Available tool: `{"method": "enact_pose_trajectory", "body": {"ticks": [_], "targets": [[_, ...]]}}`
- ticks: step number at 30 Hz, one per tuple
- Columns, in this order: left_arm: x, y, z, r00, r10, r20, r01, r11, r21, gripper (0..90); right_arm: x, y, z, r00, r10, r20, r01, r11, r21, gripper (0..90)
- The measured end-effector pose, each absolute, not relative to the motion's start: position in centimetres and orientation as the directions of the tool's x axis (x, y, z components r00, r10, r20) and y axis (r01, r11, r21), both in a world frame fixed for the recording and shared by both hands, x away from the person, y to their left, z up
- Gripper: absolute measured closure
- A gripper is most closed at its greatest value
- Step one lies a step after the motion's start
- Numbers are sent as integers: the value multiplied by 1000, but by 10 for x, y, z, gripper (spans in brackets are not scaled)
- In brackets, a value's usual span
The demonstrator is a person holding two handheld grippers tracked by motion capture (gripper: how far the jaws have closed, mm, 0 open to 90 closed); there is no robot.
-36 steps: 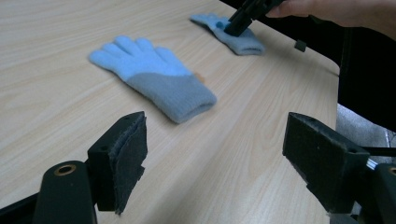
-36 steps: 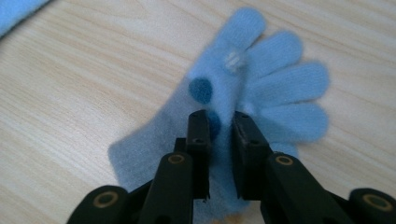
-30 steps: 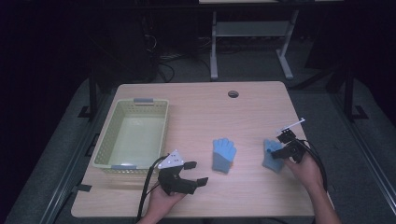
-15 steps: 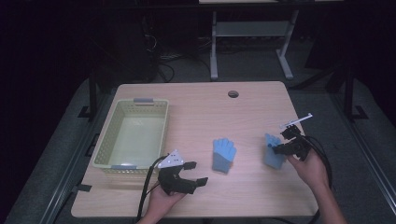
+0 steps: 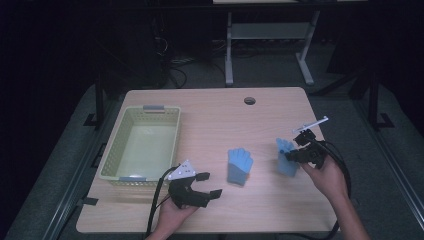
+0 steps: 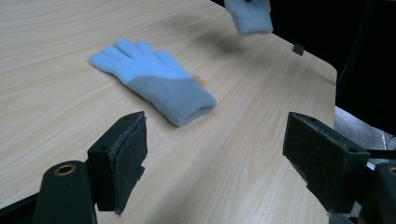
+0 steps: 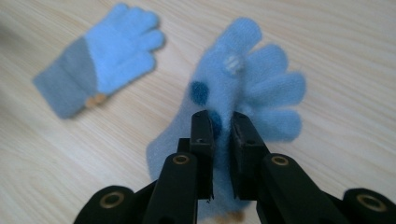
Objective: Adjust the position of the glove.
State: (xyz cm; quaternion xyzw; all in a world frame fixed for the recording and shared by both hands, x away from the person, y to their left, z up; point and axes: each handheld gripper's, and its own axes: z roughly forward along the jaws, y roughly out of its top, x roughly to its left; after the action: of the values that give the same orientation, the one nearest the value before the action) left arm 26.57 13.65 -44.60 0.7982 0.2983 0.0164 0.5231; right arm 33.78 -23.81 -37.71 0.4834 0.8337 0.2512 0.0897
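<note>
Held glove (image 7: pixel 233 93) pinched in right gripper (image 7: pixel 223 126), jaws clamped on its knit, fingers spread beyond tips; hangs off table (image 5: pixel 215 110), right of flat glove (image 5: pixel 239 165). Flat glove lies mid-table, cuff toward person. Left gripper (image 5: pixel 205 187) near front edge, left of flat glove, jaws wide apart, nothing between. Yellow basket (image 5: pixel 141 145) farther left of flat glove.

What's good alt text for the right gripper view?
The right tongs are shut on a light blue knit glove, pinching it above a pale wooden table. A second blue glove with a grey cuff lies flat beyond, blurred.
</note>
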Motion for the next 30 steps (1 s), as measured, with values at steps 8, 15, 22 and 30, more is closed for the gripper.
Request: {"method": "enact_pose_trajectory", "body": {"ticks": [8, 15, 22, 30], "targets": [[266, 138, -445, 824, 493, -278, 449, -270, 852, 213, 339, -213, -359, -568, 817, 102, 724, 436, 534, 811], [265, 138, -443, 823, 494, -279, 448, -264, 854, 213, 340, -188, -354, -614, 784, 97, 691, 474, 545, 810], [266, 141, -440, 821, 496, -283, 447, -250, 859, 213, 343, -172, -359, -634, 765, 112, 682, 486, 546, 809], [265, 140, -439, 828, 492, -268, 432, -256, 865, 213, 344, -155, -364, -654, 746, 129, 678, 501, 539, 809]]}}
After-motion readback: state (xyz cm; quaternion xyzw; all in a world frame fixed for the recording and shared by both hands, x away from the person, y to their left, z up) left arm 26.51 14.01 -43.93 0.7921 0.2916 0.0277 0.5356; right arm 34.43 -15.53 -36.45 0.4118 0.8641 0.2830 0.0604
